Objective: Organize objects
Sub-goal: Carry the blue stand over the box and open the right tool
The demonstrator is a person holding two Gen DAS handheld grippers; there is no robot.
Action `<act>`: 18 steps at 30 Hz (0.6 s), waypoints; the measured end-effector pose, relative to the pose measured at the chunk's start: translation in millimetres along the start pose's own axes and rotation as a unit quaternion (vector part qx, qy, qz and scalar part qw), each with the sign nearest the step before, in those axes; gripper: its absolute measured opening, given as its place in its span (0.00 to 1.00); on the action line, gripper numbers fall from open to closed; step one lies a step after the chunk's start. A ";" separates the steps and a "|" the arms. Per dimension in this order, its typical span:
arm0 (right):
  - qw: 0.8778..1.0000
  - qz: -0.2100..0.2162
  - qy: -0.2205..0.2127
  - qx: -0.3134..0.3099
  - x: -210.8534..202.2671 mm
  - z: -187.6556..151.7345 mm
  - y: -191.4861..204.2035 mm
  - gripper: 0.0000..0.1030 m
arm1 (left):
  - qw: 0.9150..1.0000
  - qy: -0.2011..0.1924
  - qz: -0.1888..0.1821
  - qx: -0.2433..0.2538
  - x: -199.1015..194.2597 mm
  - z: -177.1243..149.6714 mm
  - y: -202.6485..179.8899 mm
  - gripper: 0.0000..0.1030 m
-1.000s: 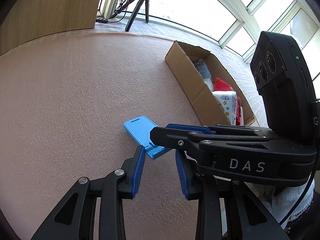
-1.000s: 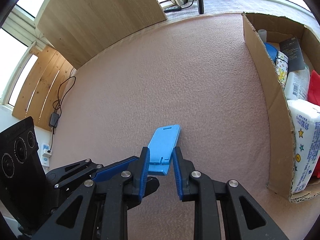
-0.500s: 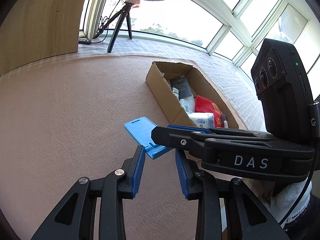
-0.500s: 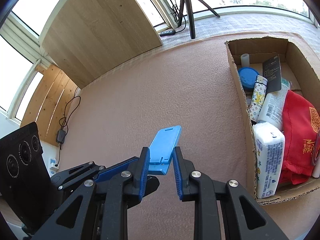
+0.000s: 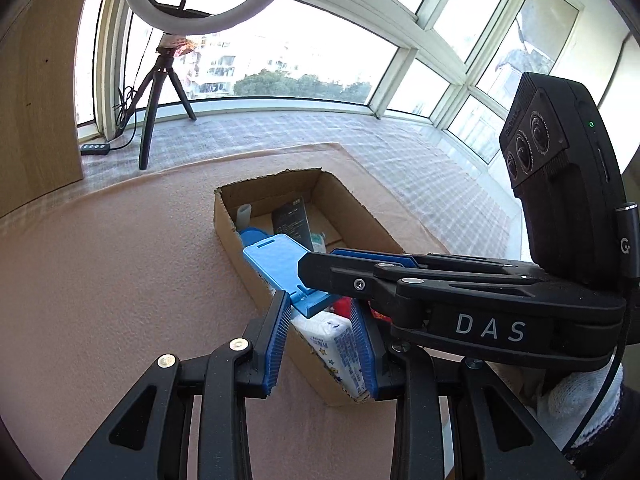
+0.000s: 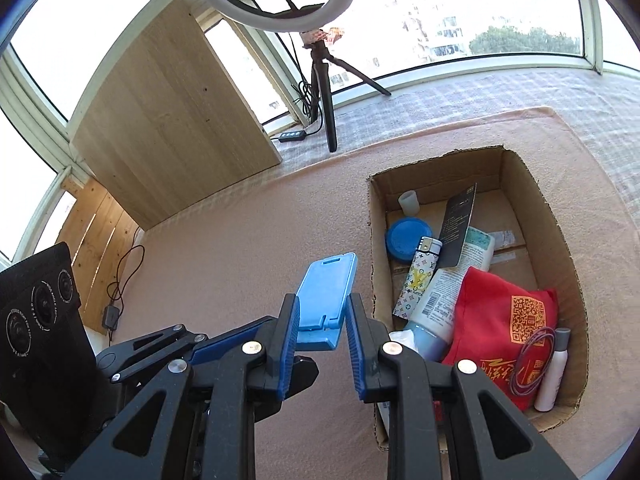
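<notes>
A: Quick pass. What's held?

B: Blue phone stand (image 6: 326, 292), folded flat plastic. The right gripper (image 6: 322, 326) has its pads clamped on the stand's lower end; the slotted end pokes out toward 12 o'clock in the right wrist view.

A: Left gripper?

B: The left gripper (image 5: 322, 330) is part open. In its own view the stand's hinged foot sits just at the left pad's tip, and the right gripper's arm crosses in front from 3 o'clock. Can't tell whether the left pads actually press anything; it looks like no firm grip.

A: Where's the stand relative to the box?

B: Off the pink mat (image 6: 224, 240), in the air. In the right wrist view it's just beside the cardboard box (image 6: 560, 240), at the near left wall, with the box at 2 to 4 o'clock. In the left view it overlaps the box's left wall, so roughly at the rim, not inside.

A: Progress?

B: The box already holds plenty: blue lid (image 6: 404, 238), patterned lighter (image 6: 418, 276), white tube (image 6: 444, 296), black card (image 6: 458, 226), red pouch (image 6: 500, 320), tissue pack (image 5: 336, 344), small white cup (image 6: 409, 202), slim bottle (image 6: 554, 368). The visible mat is otherwise bare.

A: So near the end?

B: My guess is late stage. Left to do: carry the stand over the rim toward 2 o'clock and release it inside. Free floor is at the far end.
</notes>
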State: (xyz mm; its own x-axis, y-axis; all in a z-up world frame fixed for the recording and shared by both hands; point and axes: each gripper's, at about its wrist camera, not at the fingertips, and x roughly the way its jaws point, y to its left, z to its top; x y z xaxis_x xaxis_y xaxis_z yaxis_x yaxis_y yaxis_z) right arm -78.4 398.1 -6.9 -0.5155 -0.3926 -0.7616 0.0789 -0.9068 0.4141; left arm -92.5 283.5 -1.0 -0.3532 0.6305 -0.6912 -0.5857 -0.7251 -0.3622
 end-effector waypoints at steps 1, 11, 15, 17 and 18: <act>1.000 -0.003 -0.003 0.002 -3.2 2.9 -6.4 0.21 | 1.000 0.000 -0.004 0.002 5.9 4.3 -4.6 0.32; 0.999 -0.037 -0.022 0.020 -27.6 22.7 -70.1 0.21 | 0.999 0.006 -0.025 0.022 63.0 34.2 -55.2 0.32; 0.999 -0.045 -0.022 0.016 -29.1 29.8 -86.5 0.21 | 0.999 0.021 -0.011 0.026 82.5 39.5 -62.7 0.36; 0.999 -0.038 -0.012 0.019 -24.6 32.8 -95.1 0.21 | 0.999 0.028 0.000 0.016 87.3 38.9 -62.8 0.44; 0.999 -0.041 -0.011 0.025 -23.5 33.2 -99.9 0.21 | 0.999 0.028 0.006 0.014 88.9 38.8 -61.9 0.49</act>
State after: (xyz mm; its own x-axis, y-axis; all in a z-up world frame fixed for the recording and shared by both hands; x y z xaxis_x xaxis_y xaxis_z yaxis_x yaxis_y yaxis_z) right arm -102.5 503.1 -13.8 -0.5368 -0.3130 -0.7835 -0.0070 -0.9270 0.3751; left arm -116.0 395.2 -15.7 -0.3194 0.6051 -0.7293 -0.6026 -0.7236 -0.3365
